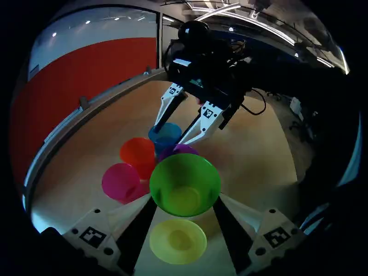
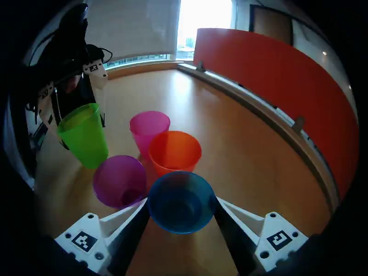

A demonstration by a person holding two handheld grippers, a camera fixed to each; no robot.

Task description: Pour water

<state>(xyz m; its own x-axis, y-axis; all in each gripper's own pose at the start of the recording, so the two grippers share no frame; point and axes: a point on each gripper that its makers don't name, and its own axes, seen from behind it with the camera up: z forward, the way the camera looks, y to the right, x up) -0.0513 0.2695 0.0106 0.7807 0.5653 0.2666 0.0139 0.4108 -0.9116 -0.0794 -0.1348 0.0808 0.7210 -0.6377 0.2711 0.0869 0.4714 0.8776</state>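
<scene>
Holding a green cup [image 1: 185,181], left tool [image 1: 185,198]; right tool [image 2: 181,203] holds blue cup [image 2: 181,209]; wooden table [image 2: 239,138], red wall [image 2: 285,78] beside

Take the right-hand cup [image 2: 179,209], between the fingers of your right gripper [image 2: 181,200], as your mark. In the right gripper view, a second cup [image 2: 175,152] stands on the table [image 2: 239,138] just behind the mark. A third cup [image 2: 148,126] stands just behind that one, a little left. A fourth cup [image 2: 119,180] stands just left of the mark. Farther left and behind, your left gripper [image 1: 185,198] holds a fifth cup [image 2: 85,135]. In the left gripper view, a sixth cup [image 1: 178,240] stands on the table beyond the fifth, farthest from the mark.
</scene>
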